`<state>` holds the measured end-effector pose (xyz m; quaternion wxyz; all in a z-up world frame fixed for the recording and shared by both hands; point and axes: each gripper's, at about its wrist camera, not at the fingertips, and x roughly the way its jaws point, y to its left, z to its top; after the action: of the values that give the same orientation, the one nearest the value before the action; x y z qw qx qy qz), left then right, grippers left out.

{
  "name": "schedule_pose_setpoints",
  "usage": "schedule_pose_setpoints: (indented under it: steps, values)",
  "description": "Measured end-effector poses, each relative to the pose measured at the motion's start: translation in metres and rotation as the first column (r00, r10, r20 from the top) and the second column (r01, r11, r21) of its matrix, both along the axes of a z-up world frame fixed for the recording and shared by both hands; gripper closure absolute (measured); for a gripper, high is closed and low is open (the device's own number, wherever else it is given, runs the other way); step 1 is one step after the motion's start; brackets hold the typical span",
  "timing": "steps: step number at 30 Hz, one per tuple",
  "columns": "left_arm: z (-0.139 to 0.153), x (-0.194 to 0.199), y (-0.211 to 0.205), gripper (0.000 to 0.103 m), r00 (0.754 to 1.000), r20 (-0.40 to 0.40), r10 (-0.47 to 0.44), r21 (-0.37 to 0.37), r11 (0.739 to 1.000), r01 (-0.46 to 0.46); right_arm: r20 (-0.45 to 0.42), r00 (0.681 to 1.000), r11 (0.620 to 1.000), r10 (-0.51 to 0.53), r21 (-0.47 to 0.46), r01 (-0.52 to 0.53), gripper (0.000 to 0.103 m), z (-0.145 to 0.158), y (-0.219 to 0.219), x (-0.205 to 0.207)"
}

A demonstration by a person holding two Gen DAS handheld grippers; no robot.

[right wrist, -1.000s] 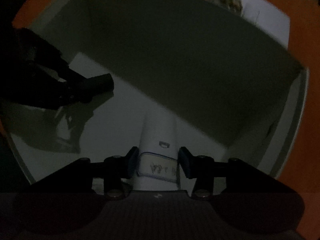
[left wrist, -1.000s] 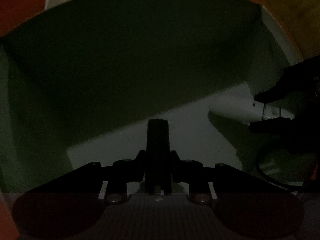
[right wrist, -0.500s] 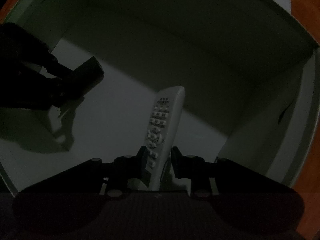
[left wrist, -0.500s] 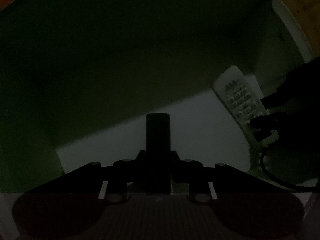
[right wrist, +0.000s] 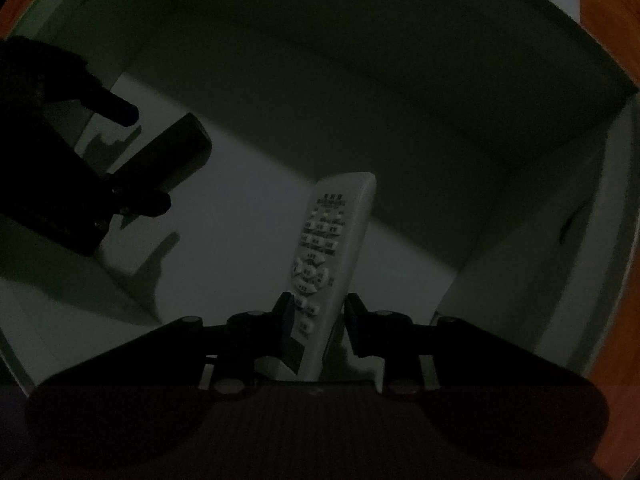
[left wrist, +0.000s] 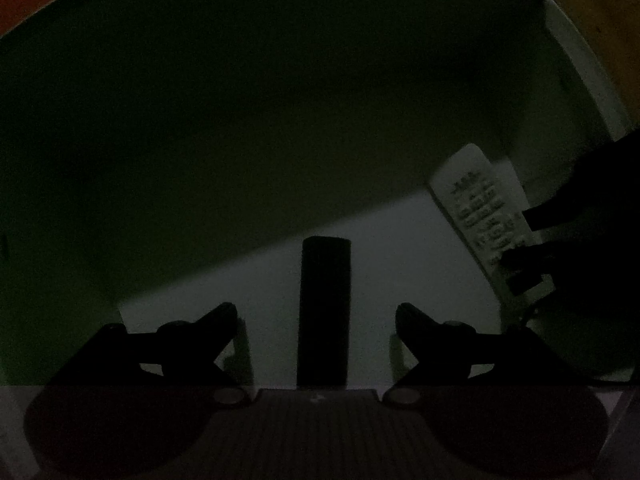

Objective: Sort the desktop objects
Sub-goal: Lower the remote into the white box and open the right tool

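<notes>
Left wrist view shows the left tool (left wrist: 316, 320) with its two black fingers (left wrist: 216, 320) spread far apart. Its jaws have just been opening. A black remote (left wrist: 324, 312) lies between them, long and flat with a rounded end, and the pads do not touch it. It rests on the pale floor of a white box (left wrist: 420, 248), and it points straight ahead of the tool.

Off to the right of this tool is the white remote (left wrist: 476, 208), with rows of small buttons. Dark fingers of the right tool (left wrist: 520, 236) pinch its near end.

Right wrist view shows the right tool (right wrist: 316, 308) squeezed tight on the white remote (right wrist: 328, 248). Its jaws press both long sides near the bottom end. The remote tilts forward and a little to the right, buttons facing up, and its far tip is down near the box floor. I cannot tell if the tip touches.

To the left of this tool sits the black remote (right wrist: 168, 156), lying between the spread fingers of the left tool (right wrist: 136, 156).

The box (right wrist: 500, 264) has smooth, plain walls, very dark in shadow. Around its rim is an orange-brown wooden tabletop (right wrist: 612, 8).
</notes>
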<state>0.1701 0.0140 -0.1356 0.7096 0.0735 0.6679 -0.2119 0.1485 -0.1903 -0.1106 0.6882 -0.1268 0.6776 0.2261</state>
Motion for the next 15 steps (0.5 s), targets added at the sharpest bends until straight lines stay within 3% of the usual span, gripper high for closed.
schedule_pose_setpoints:
  steps: [4, 6, 8, 15]
  values:
    - [0.007, 0.002, 0.005, 0.015, 1.000, 0.014, 0.001, -0.017, 1.000, -0.001, 0.017, 1.000, 1.000, -0.015, 0.010, 0.015, 0.065, 0.008, -0.003, 0.003]
    - [0.012, 0.003, 0.007, 0.010, 1.000, 0.030, 0.006, -0.036, 0.999, -0.005, 0.033, 0.999, 0.999, -0.023, 0.029, 0.023, 0.046, 0.014, -0.002, 0.006]
    - [0.017, 0.004, 0.008, 0.006, 0.999, 0.049, 0.016, -0.049, 0.999, -0.014, 0.052, 0.998, 0.998, -0.033, 0.054, 0.030, 0.036, 0.022, -0.001, 0.008]
    - [0.027, 0.002, 0.009, 0.006, 0.996, 0.082, 0.016, -0.078, 0.997, -0.010, 0.101, 0.994, 0.995, -0.046, 0.090, 0.037, 0.022, 0.039, 0.002, 0.011]
